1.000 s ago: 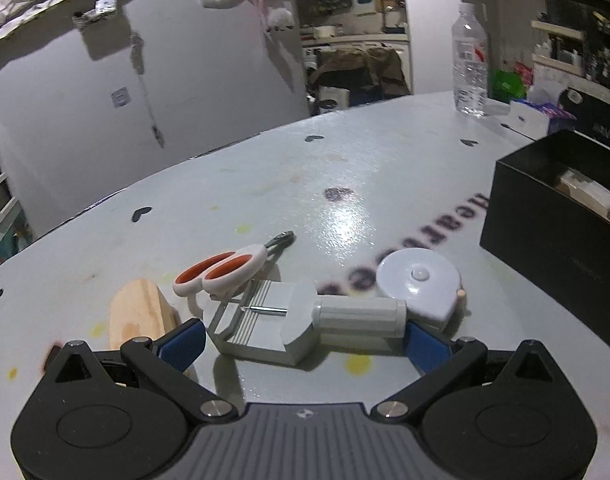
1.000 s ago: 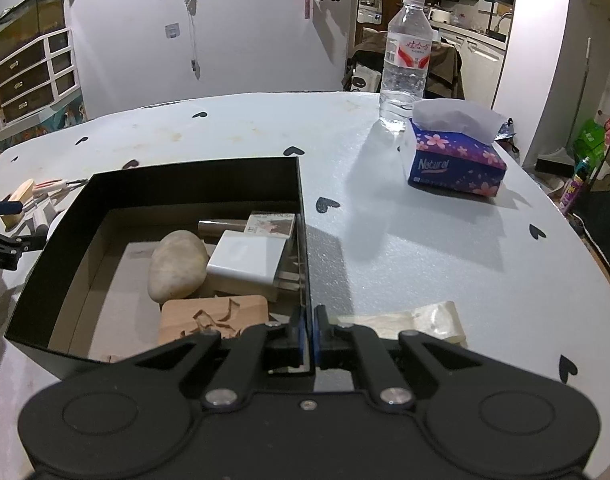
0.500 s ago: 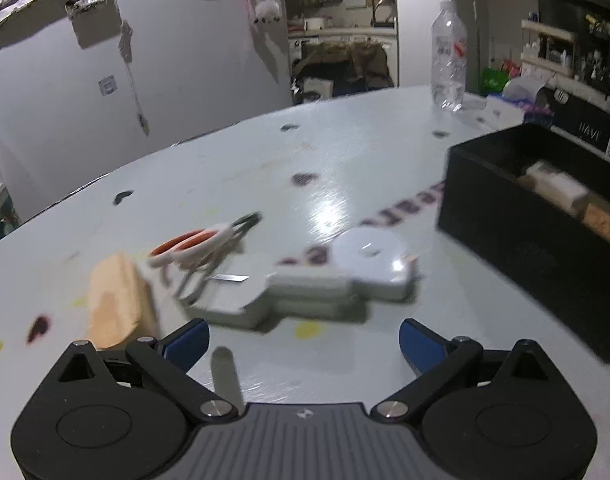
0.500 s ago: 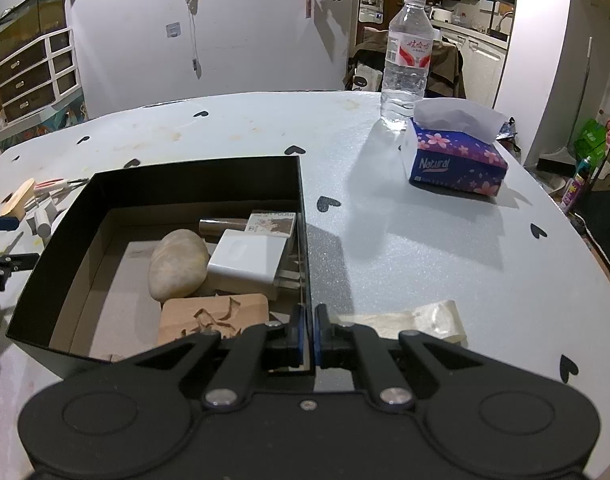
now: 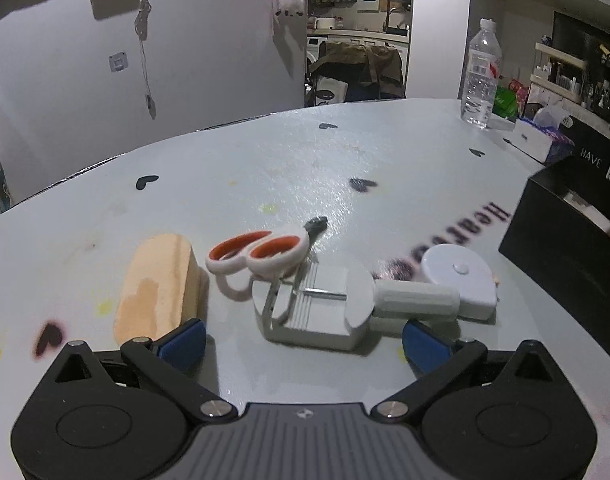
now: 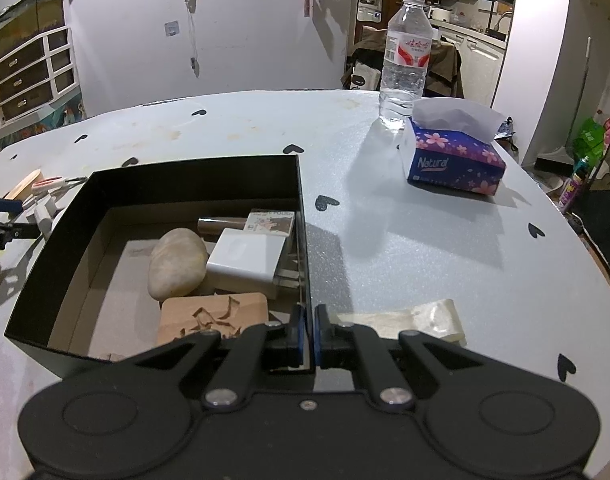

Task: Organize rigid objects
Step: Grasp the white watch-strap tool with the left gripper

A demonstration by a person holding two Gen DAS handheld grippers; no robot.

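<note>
The left gripper (image 5: 303,340), jaws spread wide, hovers just before the grey-white hard-plastic clamp tool with a ribbed cylindrical handle (image 5: 337,300), lying on the pale speckled tabletop (image 5: 265,184) between the orange-handled scissors (image 5: 261,252) and a white round tape measure (image 5: 459,280). It looks light, stiff and smooth; the blocky body seems the surest hold. The right gripper (image 6: 308,330) pinches the thin wall of the black cardboard box (image 6: 193,178).

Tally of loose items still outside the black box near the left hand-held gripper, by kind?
Wooden block: 1
Scissors: 1
White clamp-like tool: 1
Tape measure: 1
Total: 4, all on the table.
</note>
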